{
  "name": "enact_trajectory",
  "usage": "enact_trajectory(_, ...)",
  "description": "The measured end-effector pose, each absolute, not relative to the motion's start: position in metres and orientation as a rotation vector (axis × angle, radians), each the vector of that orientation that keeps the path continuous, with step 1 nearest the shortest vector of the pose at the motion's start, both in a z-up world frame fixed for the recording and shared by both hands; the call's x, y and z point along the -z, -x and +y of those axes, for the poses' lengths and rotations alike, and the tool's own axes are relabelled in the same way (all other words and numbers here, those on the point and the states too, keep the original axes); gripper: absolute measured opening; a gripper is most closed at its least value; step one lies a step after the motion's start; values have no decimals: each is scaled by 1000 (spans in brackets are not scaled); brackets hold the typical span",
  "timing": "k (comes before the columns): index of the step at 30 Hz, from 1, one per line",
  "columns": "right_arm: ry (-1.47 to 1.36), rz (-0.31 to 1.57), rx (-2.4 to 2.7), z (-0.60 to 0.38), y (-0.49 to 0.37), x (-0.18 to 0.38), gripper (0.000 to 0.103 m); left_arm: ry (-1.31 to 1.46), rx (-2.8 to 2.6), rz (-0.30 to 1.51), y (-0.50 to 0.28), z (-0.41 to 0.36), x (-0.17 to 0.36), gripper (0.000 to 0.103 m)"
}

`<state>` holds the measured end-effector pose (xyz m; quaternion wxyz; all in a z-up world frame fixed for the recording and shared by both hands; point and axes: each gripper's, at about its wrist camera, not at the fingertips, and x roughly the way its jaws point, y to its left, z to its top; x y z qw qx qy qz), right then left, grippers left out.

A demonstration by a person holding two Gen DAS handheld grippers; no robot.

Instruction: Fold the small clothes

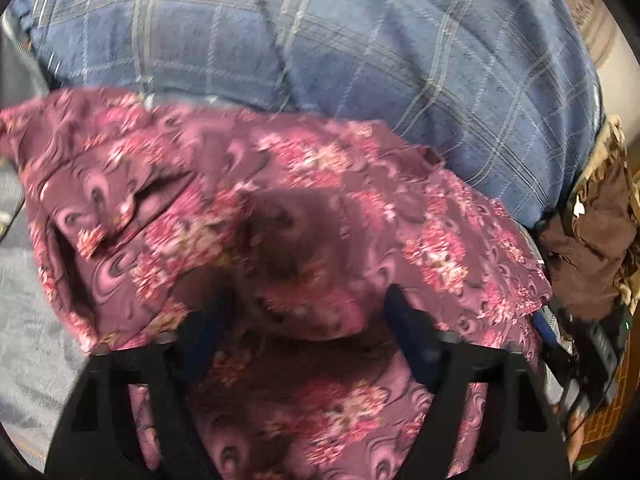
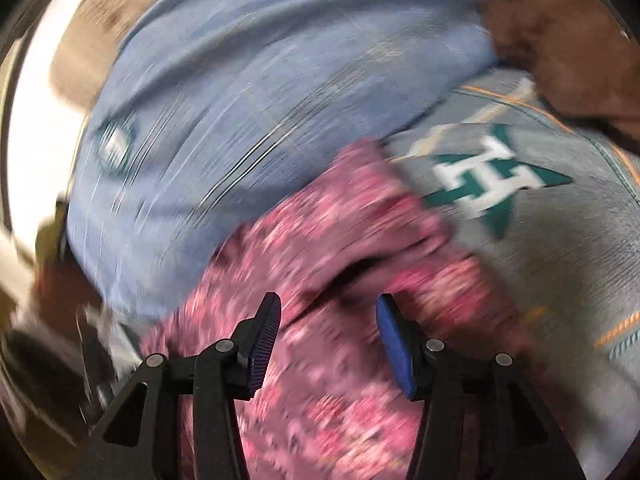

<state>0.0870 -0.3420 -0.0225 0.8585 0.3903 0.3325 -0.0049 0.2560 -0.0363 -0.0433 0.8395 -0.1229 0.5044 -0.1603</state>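
Observation:
A maroon garment with pink flowers (image 1: pixel 320 200) lies crumpled across the left wrist view. It drapes over my left gripper (image 1: pixel 306 312), whose fingers stand apart with a bulge of the cloth between them. The left fingertip is hidden under fabric, and no pinch shows. In the blurred right wrist view the same floral garment (image 2: pixel 340 220) runs under and beyond my right gripper (image 2: pixel 328 308). That gripper is open, both ribbed blue pads (image 2: pixel 394 344) showing bare, with the cloth lying loose below the gap.
A blue plaid blanket (image 1: pixel 360 40) fills the space behind the garment and also appears as a blue blanket (image 2: pixel 260 60). A grey fabric with a teal star logo (image 2: pixel 492 176) lies to the right. Brown cloth (image 1: pixel 588 240) is piled at the right edge.

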Motion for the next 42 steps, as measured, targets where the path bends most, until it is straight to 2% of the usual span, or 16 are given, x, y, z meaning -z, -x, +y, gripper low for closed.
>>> enact_trajectory(2, -924, 676, -4, -361, -99, 33, 47, 245, 346, 1059, -255, -42, 40, 24)
enact_trajectory(3, -954, 676, 6, -366, -104, 37, 17, 244, 338, 1056, -255, -41, 39, 23)
enact_trajectory(4, -985, 667, 14, -373, -107, 37, 5, 252, 331, 1051, -254, -39, 37, 23)
enact_trajectory(7, -891, 574, 25, -375, -103, 10, 5, 223, 288, 1072, -257, -38, 41, 23)
enact_trajectory(12, -751, 760, 130, -378, -115, 42, 4, 132, 261, 1084, -253, -41, 42, 28)
enact_trajectory(15, -742, 723, 136, -373, -98, 29, 15, 137, 232, 1022, -245, -26, 22, 31)
enact_trajectory(16, -735, 718, 144, -371, -92, 25, 15, 171, 224, 982, -241, -18, 13, 35)
enact_trajectory(18, -702, 655, 125, -364, -85, 7, 16, 212, 240, 912, -236, -10, -1, 55)
enact_trajectory(19, -657, 620, 118, -357, -83, -3, 18, 212, 246, 894, -235, -11, -3, 58)
enact_trajectory(22, -579, 590, 86, -345, -91, -12, 33, 141, 271, 918, -236, -33, 9, 59)
enact_trajectory(26, -573, 659, 88, -336, -116, 10, 33, 32, 263, 1053, -248, -61, 48, 59)
enact_trajectory(28, -578, 729, 111, -334, -126, 33, 32, 40, 254, 1034, -247, -60, 49, 62)
enact_trajectory(31, -584, 684, 91, -334, -117, 41, 33, 55, 267, 1057, -250, -53, 46, 62)
enact_trajectory(35, -592, 674, 84, -336, -114, 42, 33, 142, 267, 1057, -251, -20, 27, 62)
enact_trajectory(38, -593, 667, 75, -336, -114, 42, 35, 259, 182, 1003, -253, 33, 5, 70)
enact_trajectory(42, -592, 675, 89, -335, -113, 39, 35, 474, 86, 988, -254, 105, 0, 70)
